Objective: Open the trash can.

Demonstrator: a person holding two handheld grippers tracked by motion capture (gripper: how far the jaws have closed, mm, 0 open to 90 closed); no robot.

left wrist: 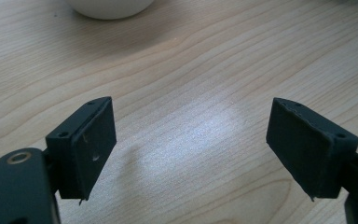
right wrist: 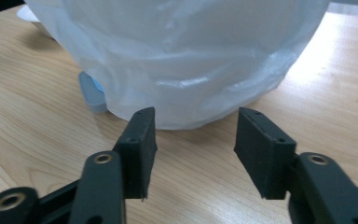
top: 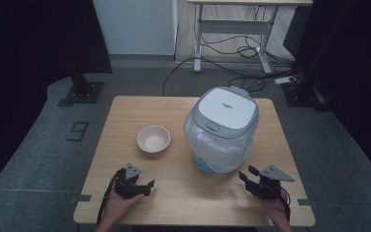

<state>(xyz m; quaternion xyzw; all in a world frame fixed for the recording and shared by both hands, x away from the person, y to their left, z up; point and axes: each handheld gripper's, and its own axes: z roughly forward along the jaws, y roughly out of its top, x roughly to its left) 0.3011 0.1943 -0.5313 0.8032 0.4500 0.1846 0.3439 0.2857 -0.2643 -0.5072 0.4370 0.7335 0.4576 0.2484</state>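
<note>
- The left gripper [top: 145, 186] rests low on the tabletop [top: 125, 108], near the front edge at the left. Its fingers [left wrist: 86, 147] are spread wide with nothing between them, just bare wood.
- The bowl [top: 153, 138] is small, round and empty. It sits at about 12 o'clock from the left gripper, a little toward 1 o'clock. In the left gripper view its white bottom [left wrist: 109, 7] peeks in at the top, well apart from the fingers.
- The rice cooker [top: 224, 113] is the big thing here. It is white and grey, its lid is closed, and a clear plastic bag [top: 217, 145] is wrapped around its body. It stands upright to the right of the bowl, near it but not touching. A small blue part [top: 204, 166] sticks out at the bottom, at the front.
- The right gripper [top: 249, 176] rests near the front edge at the right. Its fingers [right wrist: 140, 149] are also let go and hold nothing.
- The cooker sits at about 11 o'clock from the right gripper. In the right gripper view the plastic bag [right wrist: 191, 70] is straight ahead at 12 o'clock, near the fingers but not touching them.
- I think the right hand is much nearer to the cooker, so it would reach it first. The left hand is nearer to the bowl.
- The cooker is round and tall, much wider than the gap between the fingers. So I think the fingers would have to pinch the bag or press the lid button [top: 212, 126].
</note>
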